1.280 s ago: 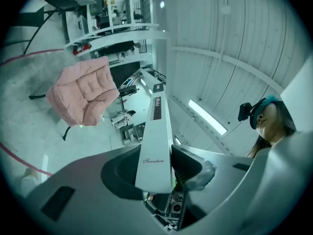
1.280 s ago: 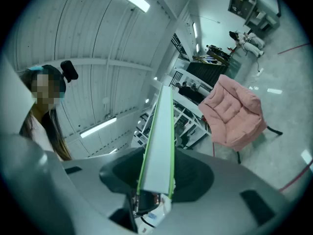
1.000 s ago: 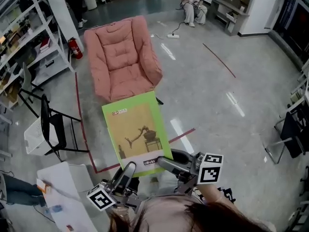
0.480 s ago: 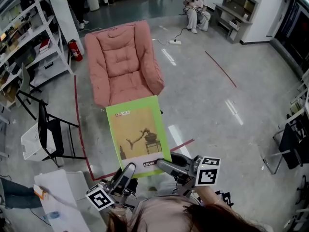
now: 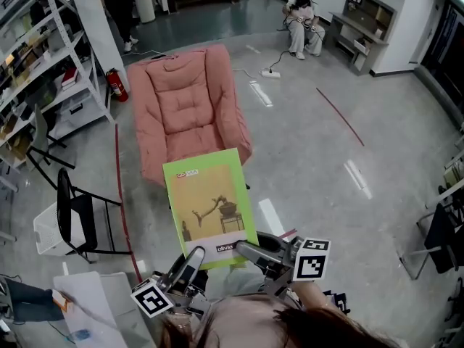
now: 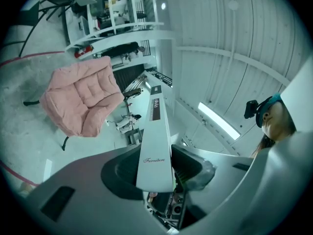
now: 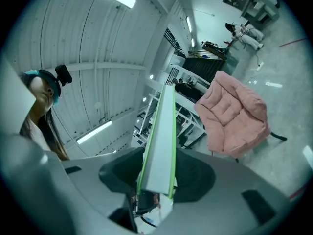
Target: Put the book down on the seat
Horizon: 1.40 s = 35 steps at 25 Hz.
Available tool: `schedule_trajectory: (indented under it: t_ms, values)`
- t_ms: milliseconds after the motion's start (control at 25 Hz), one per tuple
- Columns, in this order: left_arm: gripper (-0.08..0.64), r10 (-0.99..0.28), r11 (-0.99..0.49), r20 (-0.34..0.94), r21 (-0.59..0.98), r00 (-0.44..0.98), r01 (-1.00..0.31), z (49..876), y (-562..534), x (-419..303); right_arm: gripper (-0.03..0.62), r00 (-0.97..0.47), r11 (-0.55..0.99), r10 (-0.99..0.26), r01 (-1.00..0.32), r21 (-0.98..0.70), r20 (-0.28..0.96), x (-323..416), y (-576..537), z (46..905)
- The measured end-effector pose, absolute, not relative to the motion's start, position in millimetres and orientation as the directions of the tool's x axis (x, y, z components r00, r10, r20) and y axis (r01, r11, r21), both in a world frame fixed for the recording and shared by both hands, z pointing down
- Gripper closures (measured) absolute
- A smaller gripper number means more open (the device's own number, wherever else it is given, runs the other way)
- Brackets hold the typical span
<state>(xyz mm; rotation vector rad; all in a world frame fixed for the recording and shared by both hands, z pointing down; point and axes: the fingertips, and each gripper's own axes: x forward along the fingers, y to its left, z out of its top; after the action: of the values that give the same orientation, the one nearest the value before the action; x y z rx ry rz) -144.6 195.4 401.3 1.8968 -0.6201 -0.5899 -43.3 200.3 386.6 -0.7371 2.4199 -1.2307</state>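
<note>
1. Room: a grey polished floor (image 5: 319, 165) crossed by red tape lines (image 5: 341, 116). White shelving (image 5: 43, 56) stands at the left with a fire extinguisher (image 5: 117, 85) at its foot. A black folding chair (image 5: 76, 216) is nearer, and a person (image 5: 303, 22) sits at the far end.
2. Seat: a pink padded armchair (image 5: 190, 107) stands on the floor, facing the camera.
3. Task object: the book (image 5: 210, 207) is large and thin. Its cover has a lime-green border, a tan panel with a furniture drawing and a white band along the near edge.
4. Position: the book is in the air in front of the armchair, cover up. In the head view its far edge overlaps the front of the seat cushion; it is not on the seat.
5. Jaws: the left gripper (image 5: 193, 255) is clamped on the book's near left corner and the right gripper (image 5: 245, 249) on its near right corner. Each pair of jaws stands only as far apart as the book is thick.
6. View differences: only the head view shows the cover.
   - The left gripper view shows the pale spine, lettered "Furniture".
   - The right gripper view shows the page block between green cover edges.
   - Both gripper views also show the white panelled ceiling (image 6: 234, 43) and its strip lights (image 6: 217, 120).
</note>
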Motion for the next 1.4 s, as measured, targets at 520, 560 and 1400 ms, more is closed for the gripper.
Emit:
schedule_trajectory:
  t_ms: [520,560,1400]
  values:
    - [0.390,-0.736,-0.321,-0.094,0.920,0.671,-0.224,415.9,128.2,-128.8,0.408,-0.863,0.508,-0.502,-0.244,-0.826,-0.054,-26.0,123.3,401.9]
    - [0.390,-0.743,-0.312,-0.089,0.923,0.663,-0.227,417.8,125.4,-130.0,0.408,-0.865,0.505,-0.499,-0.240,-0.829,-0.053,-27.1,119.8,403.6]
    - [0.388,-0.743,-0.199,-0.029,0.963,0.669,-0.180,450.4,-49.5,-169.2,0.405,-0.852,0.436,-0.520,-0.323,-0.840,0.058,-69.1,-51.1,432.9]
